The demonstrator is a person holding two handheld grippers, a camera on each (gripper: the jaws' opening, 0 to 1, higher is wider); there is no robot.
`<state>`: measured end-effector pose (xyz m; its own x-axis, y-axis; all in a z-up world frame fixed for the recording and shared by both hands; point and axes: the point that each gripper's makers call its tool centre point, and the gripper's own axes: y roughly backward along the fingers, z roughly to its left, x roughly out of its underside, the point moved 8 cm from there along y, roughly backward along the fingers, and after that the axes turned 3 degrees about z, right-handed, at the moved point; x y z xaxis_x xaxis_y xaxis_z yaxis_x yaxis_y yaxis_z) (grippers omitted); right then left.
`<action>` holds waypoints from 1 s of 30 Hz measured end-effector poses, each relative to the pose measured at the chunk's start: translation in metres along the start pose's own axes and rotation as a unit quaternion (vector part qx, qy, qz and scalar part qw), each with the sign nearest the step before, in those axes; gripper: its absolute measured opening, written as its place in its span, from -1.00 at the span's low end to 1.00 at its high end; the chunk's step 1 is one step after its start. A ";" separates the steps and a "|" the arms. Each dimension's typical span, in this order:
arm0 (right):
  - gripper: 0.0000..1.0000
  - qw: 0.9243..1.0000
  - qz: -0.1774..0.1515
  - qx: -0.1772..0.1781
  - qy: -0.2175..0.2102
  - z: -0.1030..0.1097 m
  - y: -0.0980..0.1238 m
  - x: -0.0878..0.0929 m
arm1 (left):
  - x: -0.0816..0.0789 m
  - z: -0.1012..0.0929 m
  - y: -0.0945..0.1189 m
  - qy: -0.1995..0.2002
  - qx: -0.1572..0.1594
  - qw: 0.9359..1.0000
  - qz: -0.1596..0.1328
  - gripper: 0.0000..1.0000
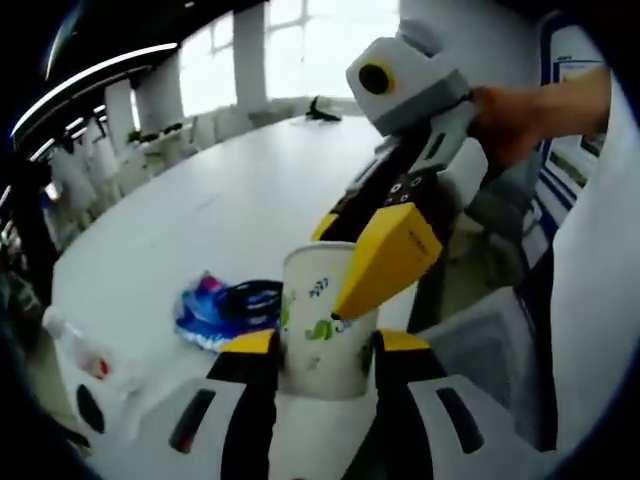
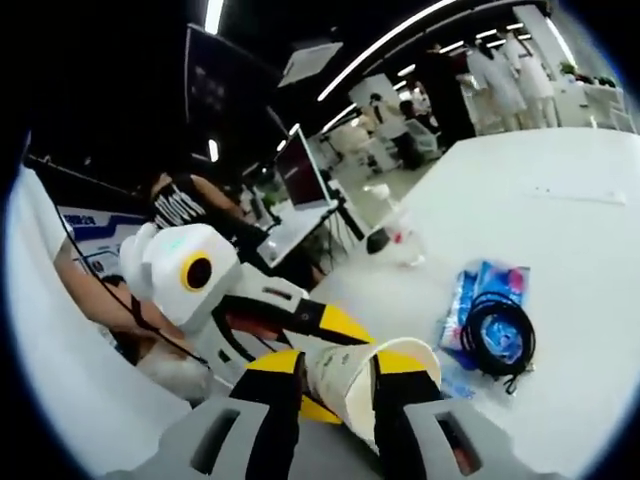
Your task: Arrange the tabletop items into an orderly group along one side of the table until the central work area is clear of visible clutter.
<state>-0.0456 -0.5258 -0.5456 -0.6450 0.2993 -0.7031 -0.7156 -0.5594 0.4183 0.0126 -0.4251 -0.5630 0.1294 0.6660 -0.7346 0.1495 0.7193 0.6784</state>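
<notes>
**Both grippers meet on the paper cup**

The left gripper [image 1: 325, 345] has its jaws closed against a white printed paper cup [image 1: 325, 320], upright at the white table's [image 1: 230, 200] near edge. The right gripper [image 2: 335, 385] also clamps this cup by its rim. Beyond lies a blue plastic packet [image 1: 205, 310] under a coiled black cable [image 1: 250, 297], then a clear plastic bottle [image 2: 400, 235]. Judging by this, a handover is underway; next, one gripper should release.

No writing can be read; the paper cup [image 1: 322, 322] bears green and dark printed marks, too blurred to make out. The blue packet [image 2: 484, 310] carries print, likewise illegible.
</notes>
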 end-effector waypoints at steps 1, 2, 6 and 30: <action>-0.62 1.000 -0.001 -0.001 -0.001 0.000 0.000 0.000 | 0.000 -0.001 -0.001 -0.008 0.002 1.000 0.003 -0.27; -0.67 1.000 -0.002 -0.002 -0.003 0.000 0.000 0.001 | 0.000 -0.001 -0.001 -0.011 0.004 1.000 0.004 -0.27; -0.89 1.000 -0.005 -0.010 -0.018 0.000 0.001 0.004 | -0.001 -0.002 -0.002 -0.019 0.015 1.000 0.003 -0.27; -1.00 0.998 -0.016 -0.006 -0.065 0.002 -0.001 0.005 | 0.001 0.005 -0.001 -0.019 0.011 1.000 -0.003 -0.26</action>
<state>-0.0484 -0.5223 -0.5487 -0.6517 0.4144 -0.6352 -0.7336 -0.5571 0.3891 0.0180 -0.4259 -0.5647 0.1647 0.6531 -0.7391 0.1712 0.7191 0.6735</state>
